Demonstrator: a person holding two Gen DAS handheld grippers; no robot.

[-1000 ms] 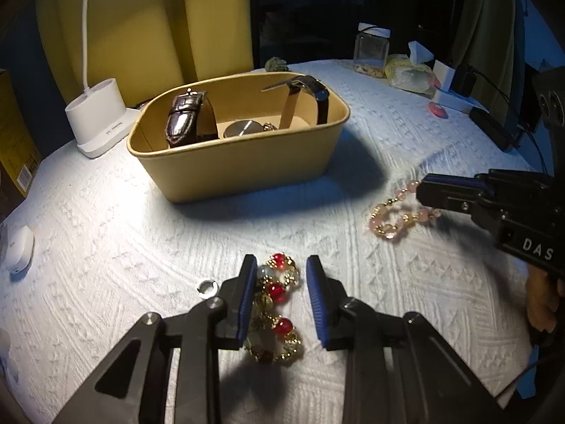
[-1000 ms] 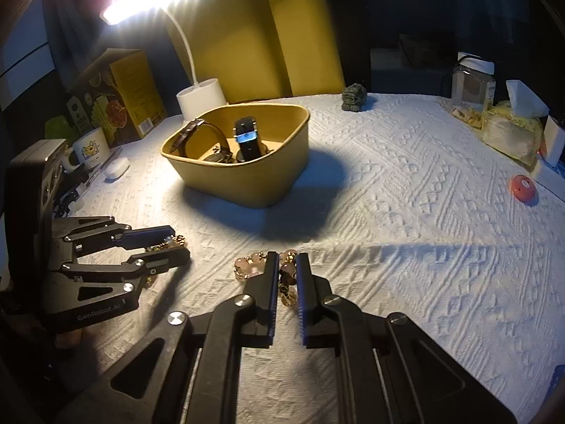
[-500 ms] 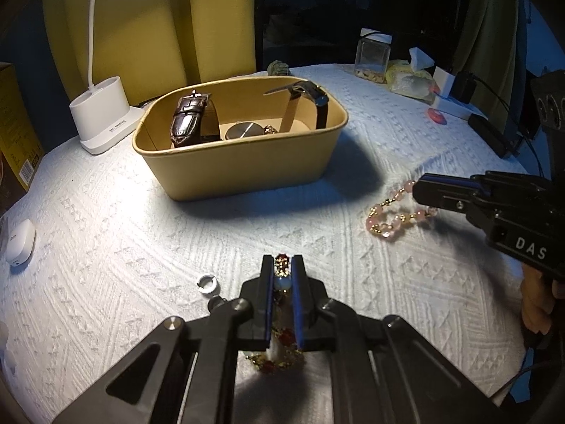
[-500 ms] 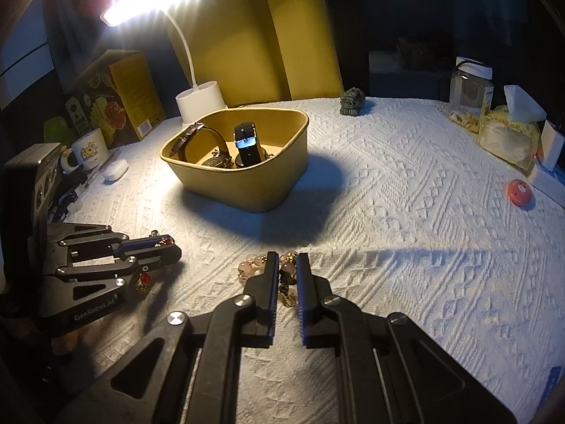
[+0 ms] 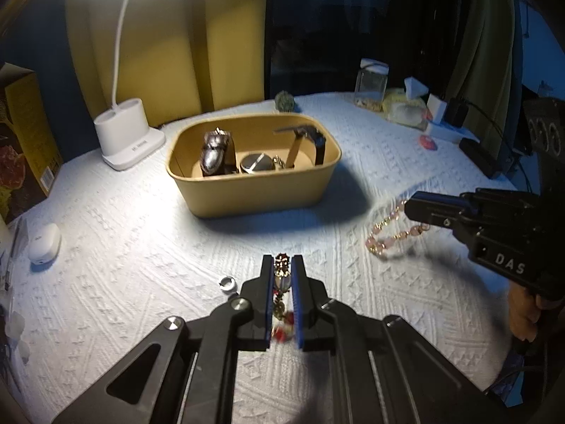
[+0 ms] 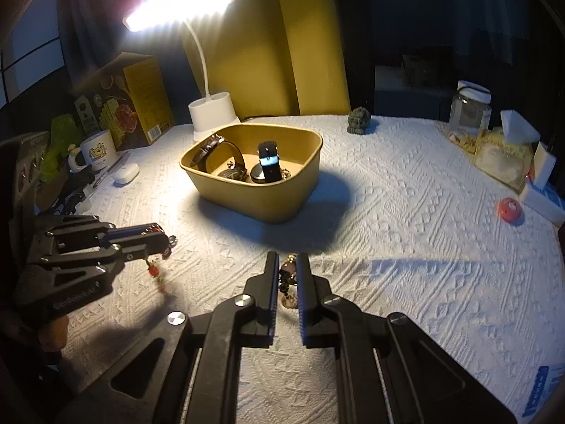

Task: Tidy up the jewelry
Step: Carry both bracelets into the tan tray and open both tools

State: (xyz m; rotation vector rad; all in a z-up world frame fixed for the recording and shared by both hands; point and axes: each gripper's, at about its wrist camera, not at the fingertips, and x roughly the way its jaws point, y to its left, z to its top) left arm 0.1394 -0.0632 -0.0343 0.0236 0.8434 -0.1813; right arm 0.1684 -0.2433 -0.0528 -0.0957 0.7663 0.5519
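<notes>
Left wrist view: the left tool (image 5: 282, 272) is pinching the red-and-gold beaded bracelet (image 5: 281, 271), dangling clear of the white surface (image 5: 123, 265). The right tool (image 6: 286, 268) is clamping the pink beaded bracelet (image 5: 383, 236), also lifted. Beyond both, the tan box (image 5: 254, 190) is holding watches (image 5: 215, 152).

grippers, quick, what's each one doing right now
Left gripper: shut on the red bead bracelet, lifted off the tablecloth.
Right gripper: shut on the pink bead bracelet, which dangles from it.

pink bracelet (image 5: 388, 235) motion-blurred, red bracelet (image 5: 281, 295) mostly hidden between tool fingers
</notes>
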